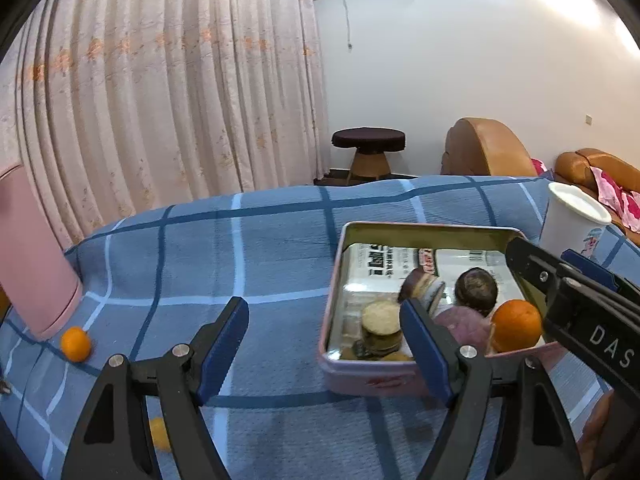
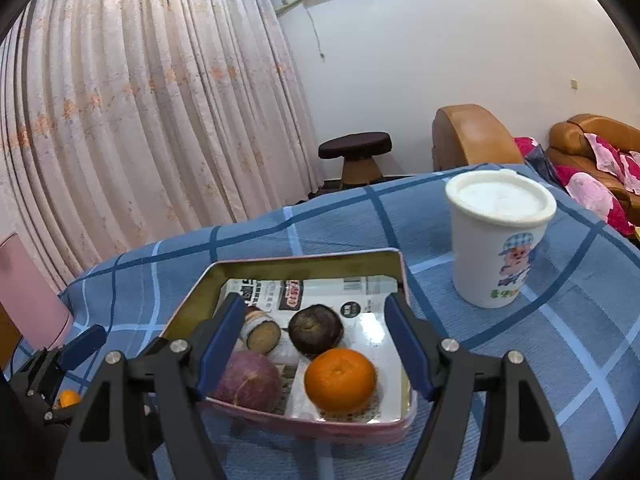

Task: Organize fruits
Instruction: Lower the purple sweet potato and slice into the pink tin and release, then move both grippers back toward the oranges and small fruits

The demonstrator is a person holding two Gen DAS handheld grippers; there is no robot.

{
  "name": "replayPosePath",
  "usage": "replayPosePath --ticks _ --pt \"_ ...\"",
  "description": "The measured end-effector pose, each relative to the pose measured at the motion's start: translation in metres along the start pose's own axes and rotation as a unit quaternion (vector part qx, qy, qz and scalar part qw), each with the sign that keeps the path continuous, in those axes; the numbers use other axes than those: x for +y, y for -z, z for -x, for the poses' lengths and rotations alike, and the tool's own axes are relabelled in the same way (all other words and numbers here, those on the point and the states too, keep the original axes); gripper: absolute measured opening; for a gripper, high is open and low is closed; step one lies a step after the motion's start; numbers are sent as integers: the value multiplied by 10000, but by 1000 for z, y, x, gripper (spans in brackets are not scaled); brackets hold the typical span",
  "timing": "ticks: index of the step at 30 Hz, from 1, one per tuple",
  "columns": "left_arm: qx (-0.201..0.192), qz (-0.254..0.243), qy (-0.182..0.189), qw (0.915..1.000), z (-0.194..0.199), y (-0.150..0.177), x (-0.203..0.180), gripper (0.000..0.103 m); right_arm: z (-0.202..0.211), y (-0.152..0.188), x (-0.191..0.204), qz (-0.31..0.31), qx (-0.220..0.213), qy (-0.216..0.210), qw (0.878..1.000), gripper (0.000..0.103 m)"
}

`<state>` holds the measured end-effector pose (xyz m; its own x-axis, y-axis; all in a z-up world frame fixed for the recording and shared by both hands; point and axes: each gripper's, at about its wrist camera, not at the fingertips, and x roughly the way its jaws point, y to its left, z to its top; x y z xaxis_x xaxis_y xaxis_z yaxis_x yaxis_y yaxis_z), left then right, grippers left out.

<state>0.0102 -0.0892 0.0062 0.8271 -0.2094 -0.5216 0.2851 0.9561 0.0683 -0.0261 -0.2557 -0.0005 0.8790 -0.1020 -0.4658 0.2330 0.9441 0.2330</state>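
A pink tin tray (image 2: 312, 258) (image 1: 424, 229) sits on the blue checked cloth. In it lie an orange (image 2: 340, 380) (image 1: 516, 326), a dark round fruit (image 2: 316, 328) (image 1: 476, 290), a purple round fruit (image 2: 250, 380) and cut sweet potato pieces (image 2: 262, 334) (image 1: 382, 320) on a printed packet. My right gripper (image 2: 316, 344) is open and empty, just above the tray's near side; it also shows in the left wrist view (image 1: 576, 292). My left gripper (image 1: 324, 344) is open and empty, left of the tray. Two small oranges (image 1: 75, 344) (image 1: 160, 434) lie on the cloth at the left.
A white lidded cup (image 2: 498, 236) (image 1: 572, 220) stands right of the tray. A pink container (image 1: 32, 256) stands at the far left of the cloth. Curtains, a stool (image 1: 368, 152) and brown sofas (image 2: 476, 140) lie beyond the table's far edge.
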Motion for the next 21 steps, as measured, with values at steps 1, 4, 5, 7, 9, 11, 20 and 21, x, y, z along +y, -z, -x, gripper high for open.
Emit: replayPosePath --ticks 1,4,5,7,9,11,20,21 --pt "-5 22 -23 10000 1 1 2 79 -1 1 1 -5 15 -29 10000 75" --pt "-23 34 -96 9999 4 5 8 79 -2 6 6 56 54 -95 9999 75" --pt "-30 19 -116 9999 4 7 9 79 -2 7 8 90 54 -108 9999 75" --pt "-33 -23 -162 9999 5 9 11 79 -1 9 14 199 47 -158 9997 75" --pt "-18 -68 -217 9997 6 13 14 79 0 11 20 287 49 -212 9994 75" --pt "7 -80 -247 9997 8 16 18 79 1 13 25 358 95 -306 9988 74" --pt "165 74 -343 9992 19 29 49 79 -3 25 52 594 501 -909 9928 54" --pt "186 62 -352 9992 19 31 50 79 -3 26 56 649 529 -970 9918 53"
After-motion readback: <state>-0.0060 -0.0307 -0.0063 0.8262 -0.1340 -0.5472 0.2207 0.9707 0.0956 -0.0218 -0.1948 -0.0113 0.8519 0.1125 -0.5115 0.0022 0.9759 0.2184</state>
